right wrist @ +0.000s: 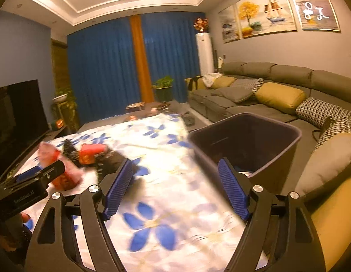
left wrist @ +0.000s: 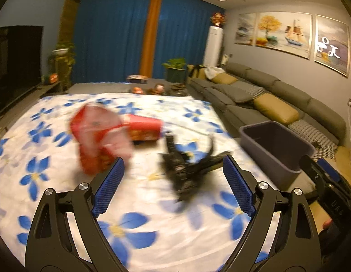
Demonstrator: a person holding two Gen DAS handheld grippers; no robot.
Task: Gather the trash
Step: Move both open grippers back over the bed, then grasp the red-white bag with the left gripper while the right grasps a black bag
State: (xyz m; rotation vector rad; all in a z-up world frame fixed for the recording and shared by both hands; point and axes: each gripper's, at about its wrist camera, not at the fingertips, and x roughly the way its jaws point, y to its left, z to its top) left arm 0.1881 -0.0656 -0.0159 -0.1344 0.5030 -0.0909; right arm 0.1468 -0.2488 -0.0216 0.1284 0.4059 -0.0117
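Observation:
On a white cloth with blue flowers [left wrist: 51,181] lie a crumpled red snack bag [left wrist: 96,136], a red carton [left wrist: 145,128] behind it and a black crumpled wrapper [left wrist: 186,165]. My left gripper [left wrist: 173,158] is open, with nothing between its blue pads; the black wrapper lies just beyond its tips. A dark grey bin [left wrist: 275,145] stands at the cloth's right edge. In the right wrist view my right gripper [right wrist: 175,162] is open and empty beside the bin [right wrist: 277,158], which has something pale at the bottom. The red bag [right wrist: 64,176], carton [right wrist: 91,151] and wrapper [right wrist: 112,158] lie to its left.
A long grey sofa [left wrist: 266,95] with yellow cushions runs along the right, close behind the bin. A dark TV [left wrist: 14,63] stands on the left. A low table [left wrist: 152,86] with small items and potted plants sits beyond the cloth. My right gripper [left wrist: 320,170] shows at the right edge.

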